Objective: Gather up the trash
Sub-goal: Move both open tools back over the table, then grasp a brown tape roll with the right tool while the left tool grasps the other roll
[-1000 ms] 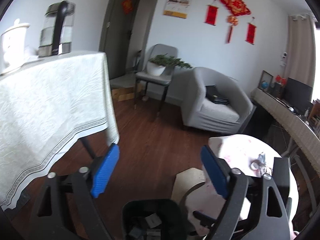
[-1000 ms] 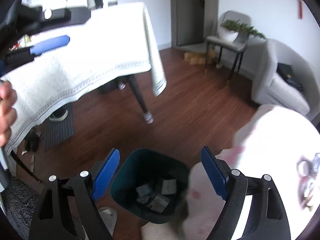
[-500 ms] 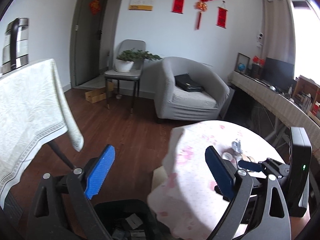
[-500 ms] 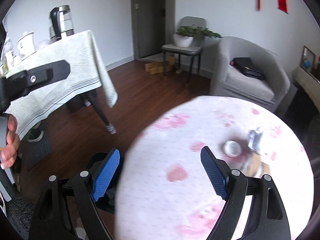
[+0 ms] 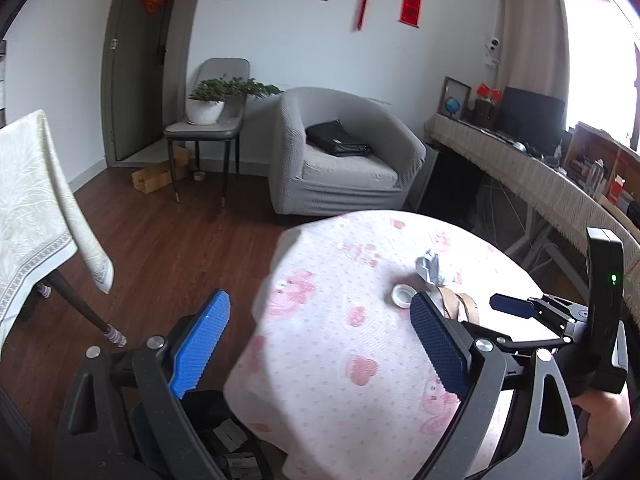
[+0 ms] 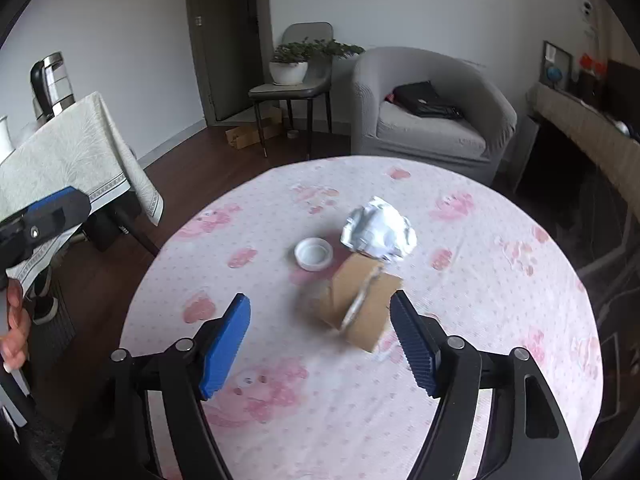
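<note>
while the right gripper [image 6: 320, 340] is hanging over the table [image 6: 500, 300], tilted down, its jaws have just been closing a little yet are gaping with nothing between them; the cardboard piece [image 6: 360, 304] is lying just ahead, with the white cap [image 6: 313, 254] and crumpled foil [image 6: 378, 232] beyond it. squaring both pads around the cardboard before squeezing looks wise. the left gripper [image 5: 320, 344] is standing wide and empty, above the bin [image 5: 224, 440] beside the table.

Each claw [image 6: 320, 340] has black angular arms, silver screws and ribbed blue pads [image 5: 199, 338].
</note>
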The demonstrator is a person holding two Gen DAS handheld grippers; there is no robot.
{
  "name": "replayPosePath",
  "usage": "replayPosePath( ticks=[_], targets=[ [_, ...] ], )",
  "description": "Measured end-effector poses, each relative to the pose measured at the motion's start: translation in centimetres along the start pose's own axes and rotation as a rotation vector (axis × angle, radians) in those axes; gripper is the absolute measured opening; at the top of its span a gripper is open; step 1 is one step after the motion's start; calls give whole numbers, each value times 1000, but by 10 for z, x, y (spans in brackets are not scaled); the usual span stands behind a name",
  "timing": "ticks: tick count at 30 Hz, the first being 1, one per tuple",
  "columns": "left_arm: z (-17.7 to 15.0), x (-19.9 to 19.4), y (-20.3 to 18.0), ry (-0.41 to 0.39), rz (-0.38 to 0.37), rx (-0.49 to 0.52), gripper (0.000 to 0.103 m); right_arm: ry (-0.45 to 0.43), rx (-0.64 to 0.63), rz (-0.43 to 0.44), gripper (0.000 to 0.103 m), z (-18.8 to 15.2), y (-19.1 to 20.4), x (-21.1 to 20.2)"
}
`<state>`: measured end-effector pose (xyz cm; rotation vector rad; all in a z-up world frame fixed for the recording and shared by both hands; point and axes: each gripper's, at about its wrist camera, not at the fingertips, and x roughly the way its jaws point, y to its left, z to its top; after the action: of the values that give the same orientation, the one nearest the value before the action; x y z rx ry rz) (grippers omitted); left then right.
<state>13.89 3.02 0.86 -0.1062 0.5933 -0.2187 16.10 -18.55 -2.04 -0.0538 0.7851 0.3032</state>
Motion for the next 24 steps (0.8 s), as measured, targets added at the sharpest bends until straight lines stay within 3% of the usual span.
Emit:
replayPosePath(
  ticks=[14,19,22,24],
  targets=[
    [-19,47,-55,115,-107,116,93,82,115,92,40,-8,-42,26],
    [-29,61,-74,156,-134,170,93,79,140,143,35,-10,-47,30],
    [-34,69,-84,173,-135,190,93,73,137,147,21,-9,-49,32],
    [-37,75,-89,184,-140,200,93,71,134,156,19,-9,-51,30]
  ],
)
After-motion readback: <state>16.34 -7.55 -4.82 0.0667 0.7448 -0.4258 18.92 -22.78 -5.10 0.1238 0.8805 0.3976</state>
